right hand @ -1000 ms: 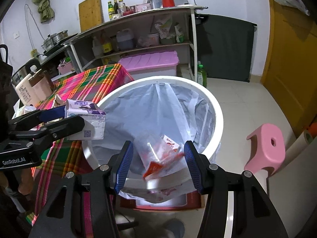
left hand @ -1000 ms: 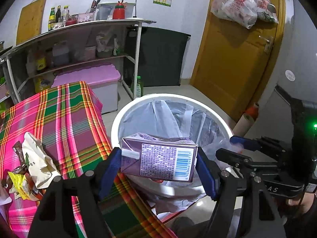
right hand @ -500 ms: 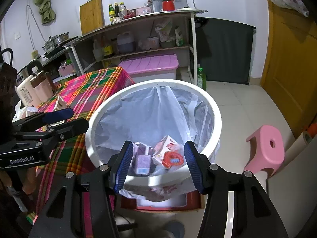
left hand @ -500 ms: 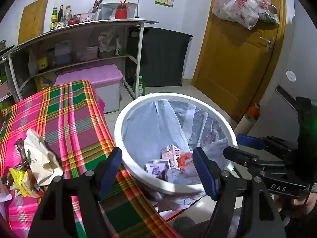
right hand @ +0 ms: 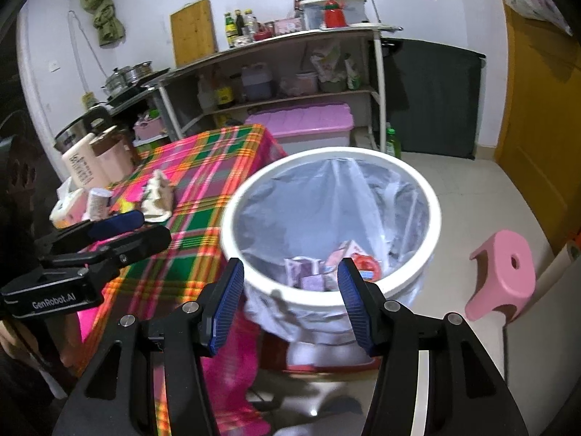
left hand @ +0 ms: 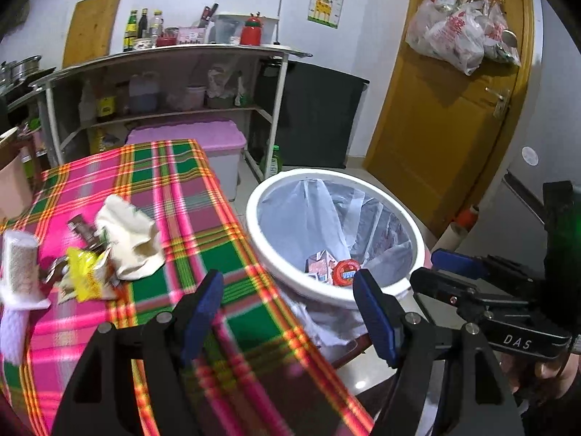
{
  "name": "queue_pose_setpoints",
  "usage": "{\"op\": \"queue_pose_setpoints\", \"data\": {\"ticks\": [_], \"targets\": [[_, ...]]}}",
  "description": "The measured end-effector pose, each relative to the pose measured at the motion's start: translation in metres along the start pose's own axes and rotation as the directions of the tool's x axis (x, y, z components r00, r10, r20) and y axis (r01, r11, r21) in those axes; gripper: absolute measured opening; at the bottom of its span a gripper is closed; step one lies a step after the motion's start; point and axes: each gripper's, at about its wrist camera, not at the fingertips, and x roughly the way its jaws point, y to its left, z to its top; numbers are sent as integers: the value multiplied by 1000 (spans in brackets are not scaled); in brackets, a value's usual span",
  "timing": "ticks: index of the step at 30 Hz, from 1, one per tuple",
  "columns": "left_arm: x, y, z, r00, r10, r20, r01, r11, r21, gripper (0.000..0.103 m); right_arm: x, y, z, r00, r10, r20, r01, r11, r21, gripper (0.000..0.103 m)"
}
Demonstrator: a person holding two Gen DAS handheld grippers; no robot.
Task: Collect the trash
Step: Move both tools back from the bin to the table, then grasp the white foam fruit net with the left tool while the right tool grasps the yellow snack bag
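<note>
A white bin (left hand: 312, 289) (right hand: 410, 167) with a clear liner stands beside the plaid-covered table (left hand: 174, 196) (right hand: 203, 189). Cartons and a red wrapper (left hand: 345, 271) (right hand: 366, 267) lie in its bottom, among them the purple carton (right hand: 308, 276). On the cloth lie a crumpled cream paper (left hand: 130, 239) (right hand: 157, 198), a yellow wrapper (left hand: 81, 276) and a brown wrapper (left hand: 81, 229). My left gripper (left hand: 288, 309) (right hand: 123, 227) hangs open and empty over the table's corner by the bin. The right gripper (right hand: 288, 296) (left hand: 454, 267) is open and empty at the bin's near rim.
A white ribbed bottle (left hand: 20, 265) and beige containers (right hand: 96, 161) stand on the table's left. A pink stool (right hand: 504, 276) sits on the floor right of the bin. Behind are a shelf unit (left hand: 163, 83), a pink-lidded box (left hand: 203, 141) and a yellow door (left hand: 443, 116).
The left gripper opened and let the purple carton fall into the bin, then swung left toward the table. The right gripper drew back slightly, staying open.
</note>
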Motion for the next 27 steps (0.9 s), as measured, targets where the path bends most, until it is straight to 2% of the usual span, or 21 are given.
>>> {"op": "queue_pose_setpoints", "data": {"ticks": [9,17,27], "targets": [[-34,21,-25,999,46,22,-44,997,-59,75,-6,39,-12,997,75,0,-75,996,-56,58],[-52,39,-41,996,91,24,-88,992,-92,75,-1,66,-19,989,138,-55,-142,987,-77,58],[-66,61,-55,990,140,25,-135,981,-136,74,8,87,-22,981,169,-96,-180,976,-120,58]]}}
